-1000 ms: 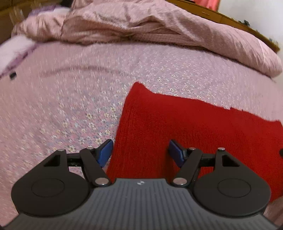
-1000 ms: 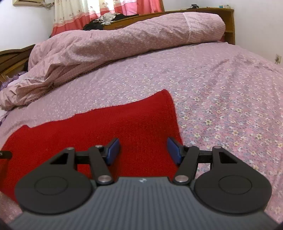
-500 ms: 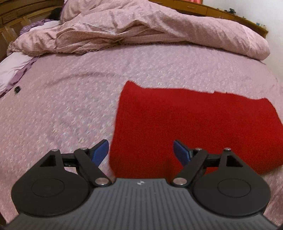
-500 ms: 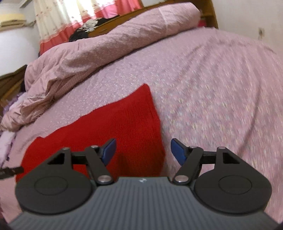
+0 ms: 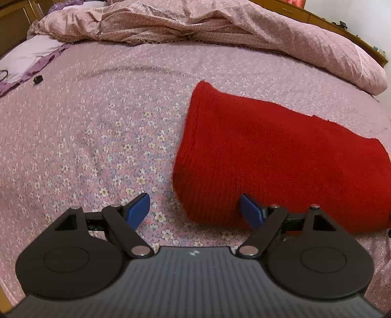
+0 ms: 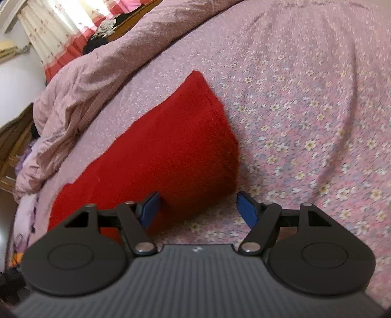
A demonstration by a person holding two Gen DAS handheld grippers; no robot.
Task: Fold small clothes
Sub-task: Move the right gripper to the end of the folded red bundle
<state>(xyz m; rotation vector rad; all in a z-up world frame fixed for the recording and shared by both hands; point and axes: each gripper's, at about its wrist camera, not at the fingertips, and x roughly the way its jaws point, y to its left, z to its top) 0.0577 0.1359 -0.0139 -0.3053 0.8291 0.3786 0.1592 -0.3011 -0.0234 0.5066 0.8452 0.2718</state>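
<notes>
Left wrist: one red knit garment

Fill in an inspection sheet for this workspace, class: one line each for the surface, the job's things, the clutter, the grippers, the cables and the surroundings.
Surface: bed sheet, pink with small flowers, spread flat.
Job's things: red knitted garment, folded, lying flat on the sheet.
Clutter: bunched pink quilt along the far side; small black object near the sheet's left edge.
Grippers: left gripper open, straddling the garment's near left corner; right gripper open, straddling its near right corner. Both have just been opening; no pad presses on the fabric.
Cables: nothing seen for certain.
Surroundings: wooden bed frame; curtains at a bright window.
</notes>
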